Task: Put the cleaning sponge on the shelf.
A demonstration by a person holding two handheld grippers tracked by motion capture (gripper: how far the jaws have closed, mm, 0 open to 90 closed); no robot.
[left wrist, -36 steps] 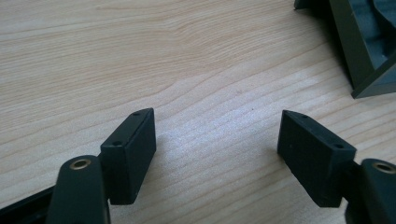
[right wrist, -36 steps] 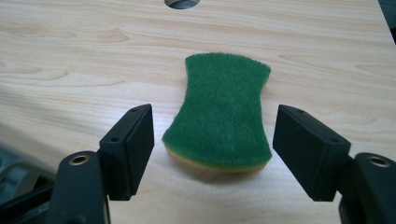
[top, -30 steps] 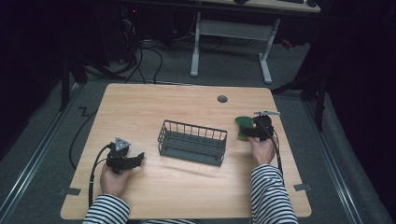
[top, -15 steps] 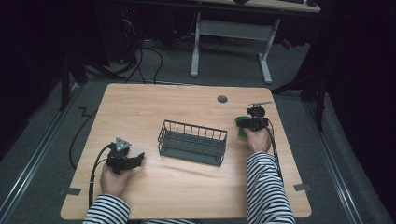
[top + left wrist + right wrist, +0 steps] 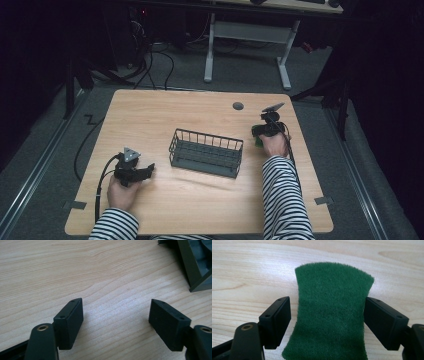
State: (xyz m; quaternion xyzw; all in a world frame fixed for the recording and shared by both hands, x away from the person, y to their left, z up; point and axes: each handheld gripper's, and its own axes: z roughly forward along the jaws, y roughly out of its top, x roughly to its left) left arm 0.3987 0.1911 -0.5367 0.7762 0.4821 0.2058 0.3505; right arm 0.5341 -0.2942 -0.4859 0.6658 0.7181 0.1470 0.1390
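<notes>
The green scouring pad [image 5: 332,312] lies flat on the bench [image 5: 200,115], at about three o'clock from the empty wire basket [image 5: 206,152]; the right tool [image 5: 327,320] straddles it, jaws wide, left pad clear — nothing gripped yet; lifting and moving it likely remain; the left tool [image 5: 116,320] rests open and empty at eight o'clock.

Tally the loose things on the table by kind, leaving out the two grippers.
Green scouring pad: 1
Dark wire basket: 1
Total: 2
</notes>
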